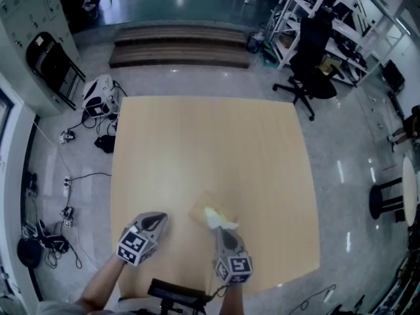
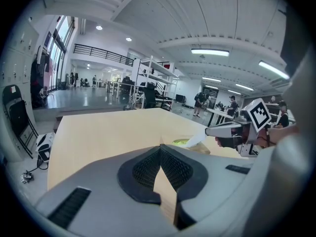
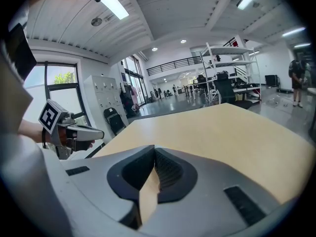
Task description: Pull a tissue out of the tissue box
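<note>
**Desk:** What's nearest you?

**Me:** My left gripper [image 1: 156, 220], over the near edge of the table [image 1: 210, 136]. Its jaws are pressed together with nothing in them. Just beside it is my right gripper [image 1: 222, 230], pinched shut on the tissue [image 1: 215, 219].

**Desk:** Can you see that pinch from its own camera?

**Me:** No. In the right gripper view the jaws meet tip to tip, and their bulk covers both tissue and box. Past them I only get bare tabletop. The left gripper view shows it: a white tissue slanting up from the box [image 1: 203, 210] to the right gripper's tips.

**Desk:** Where's the box?

**Me:** Flat on the table, near my edge and a little right of middle, directly ahead of the right gripper. In the left gripper view, my left gripper's body hides its lower part.

**Desk:** And further out?

**Me:** There are cables [image 1: 72, 176] on the floor left of the table. A folding chair [image 1: 49, 61] leans at the left wall. A black office chair [image 1: 312, 64] stands past the far right corner. Low steps [image 1: 180, 44] run beyond the far edge, and there are shelves [image 1: 341, 18] at the far right.
</note>
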`<state>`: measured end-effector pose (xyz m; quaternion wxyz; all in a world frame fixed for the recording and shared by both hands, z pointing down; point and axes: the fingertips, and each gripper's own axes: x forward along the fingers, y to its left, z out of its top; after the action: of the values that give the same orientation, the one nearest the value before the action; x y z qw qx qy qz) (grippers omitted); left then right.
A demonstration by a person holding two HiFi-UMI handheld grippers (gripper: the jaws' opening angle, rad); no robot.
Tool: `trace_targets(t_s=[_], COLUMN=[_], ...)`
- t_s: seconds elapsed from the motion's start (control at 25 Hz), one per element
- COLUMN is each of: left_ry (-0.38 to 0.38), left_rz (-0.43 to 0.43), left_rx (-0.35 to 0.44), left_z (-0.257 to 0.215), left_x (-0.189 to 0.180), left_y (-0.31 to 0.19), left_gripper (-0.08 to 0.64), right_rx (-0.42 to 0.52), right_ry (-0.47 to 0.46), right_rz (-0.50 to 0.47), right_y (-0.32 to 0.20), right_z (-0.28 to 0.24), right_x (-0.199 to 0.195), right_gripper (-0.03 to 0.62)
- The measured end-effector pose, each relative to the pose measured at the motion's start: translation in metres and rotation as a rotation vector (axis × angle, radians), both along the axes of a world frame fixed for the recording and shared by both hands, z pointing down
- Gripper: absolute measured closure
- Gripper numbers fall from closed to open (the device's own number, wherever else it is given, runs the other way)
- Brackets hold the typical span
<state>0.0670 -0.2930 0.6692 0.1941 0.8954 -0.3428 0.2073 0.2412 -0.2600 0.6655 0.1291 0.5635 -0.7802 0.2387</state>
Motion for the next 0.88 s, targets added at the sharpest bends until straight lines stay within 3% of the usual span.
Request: trace_targets(t_s=[0.88], left_ry=[0.020], left_rz=[-0.062], left_rx=[0.072], left_z=[-0.026], left_x=[-0.023], left_y=[0.004], left_gripper=[0.554], right_rx=[0.065], right_ry=[0.056], right_rz=[-0.022], right_y=[-0.003], right_z=[-0.028], right_x=[-0.006], right_gripper=[0.583])
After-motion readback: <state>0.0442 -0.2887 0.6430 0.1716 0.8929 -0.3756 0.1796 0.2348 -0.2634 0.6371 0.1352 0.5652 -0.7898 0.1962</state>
